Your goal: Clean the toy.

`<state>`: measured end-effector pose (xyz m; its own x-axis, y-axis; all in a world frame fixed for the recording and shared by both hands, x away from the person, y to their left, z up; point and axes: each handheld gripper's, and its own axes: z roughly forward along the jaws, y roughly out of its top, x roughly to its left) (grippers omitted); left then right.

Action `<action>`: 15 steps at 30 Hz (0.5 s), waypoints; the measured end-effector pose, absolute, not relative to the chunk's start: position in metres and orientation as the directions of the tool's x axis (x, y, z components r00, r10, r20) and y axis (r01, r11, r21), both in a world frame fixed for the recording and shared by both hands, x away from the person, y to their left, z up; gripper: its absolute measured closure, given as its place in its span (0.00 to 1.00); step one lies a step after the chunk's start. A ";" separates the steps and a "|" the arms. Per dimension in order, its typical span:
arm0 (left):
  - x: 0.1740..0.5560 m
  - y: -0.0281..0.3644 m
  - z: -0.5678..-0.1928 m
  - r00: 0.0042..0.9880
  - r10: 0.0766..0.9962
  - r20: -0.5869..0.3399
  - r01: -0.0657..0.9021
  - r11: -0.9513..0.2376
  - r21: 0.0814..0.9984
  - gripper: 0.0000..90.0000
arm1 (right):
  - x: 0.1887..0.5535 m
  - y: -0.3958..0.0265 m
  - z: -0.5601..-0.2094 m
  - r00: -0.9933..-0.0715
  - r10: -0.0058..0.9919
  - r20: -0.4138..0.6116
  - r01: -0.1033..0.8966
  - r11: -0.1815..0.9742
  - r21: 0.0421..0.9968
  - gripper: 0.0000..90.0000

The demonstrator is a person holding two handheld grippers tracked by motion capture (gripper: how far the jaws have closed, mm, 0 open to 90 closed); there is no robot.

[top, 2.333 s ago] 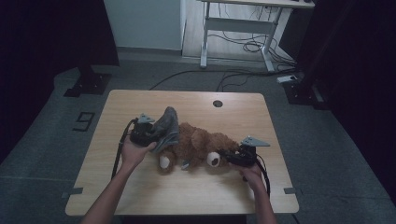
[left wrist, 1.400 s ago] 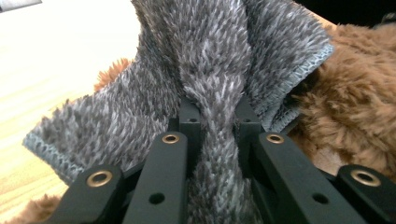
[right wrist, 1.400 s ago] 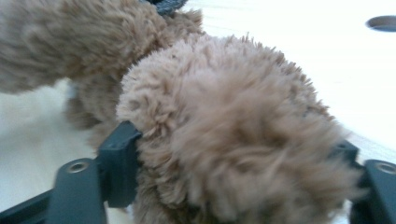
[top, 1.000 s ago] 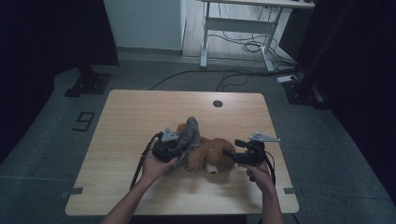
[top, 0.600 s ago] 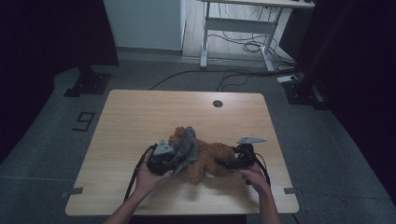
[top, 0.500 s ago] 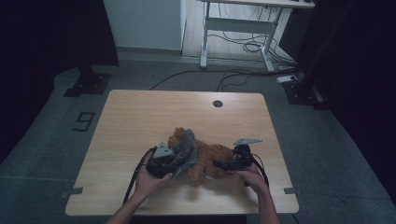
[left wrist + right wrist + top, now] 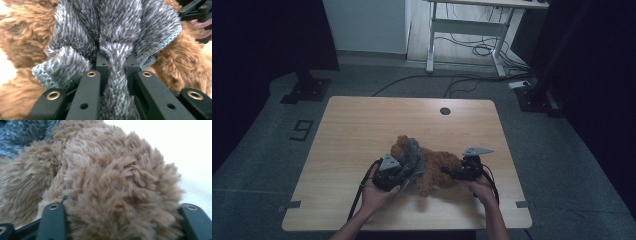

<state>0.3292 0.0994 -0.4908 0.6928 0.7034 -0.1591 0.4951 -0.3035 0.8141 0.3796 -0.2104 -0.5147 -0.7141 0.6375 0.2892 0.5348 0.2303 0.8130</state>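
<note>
Left gripper (image 7: 398, 175): jaws clamped on the fuzzy grey knitted cloth (image 7: 115, 37), bunched for draping over the toy.
Right gripper (image 7: 452, 173): jaws just closing around the shaggy brown plush toy (image 7: 120, 195), steadying it.
Location: toy lies mid-front on the pale wooden table (image 7: 362, 125).

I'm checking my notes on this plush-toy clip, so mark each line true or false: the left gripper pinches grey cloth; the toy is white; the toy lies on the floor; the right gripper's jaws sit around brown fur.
1. The left gripper pinches grey cloth. True.
2. The toy is white. False: the plush toy is brown.
3. The toy lies on the floor. False: it lies on the wooden table.
4. The right gripper has its jaws around brown fur. True: a tuft of the toy fills the gap between them.
</note>
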 end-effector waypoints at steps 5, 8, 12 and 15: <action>0.354 0.085 -0.487 0.676 0.723 -0.140 0.502 -0.313 0.806 0.88 | 0.385 -0.209 -0.509 -0.642 0.755 0.131 0.428 0.211 0.879 0.50; 0.371 0.081 -0.480 0.662 0.726 -0.186 0.541 -0.290 0.789 0.87 | 0.388 -0.212 -0.510 -0.619 0.779 0.098 0.394 0.200 0.897 0.50; 0.369 0.081 -0.461 0.667 0.728 -0.160 0.505 -0.284 0.815 0.87 | 0.389 -0.218 -0.512 -0.633 0.766 0.108 0.381 0.187 0.905 0.49; 0.366 0.071 -0.437 0.691 0.711 -0.131 0.454 -0.286 0.844 0.87 | 0.387 -0.219 -0.513 -0.652 0.750 0.107 0.370 0.192 0.909 0.49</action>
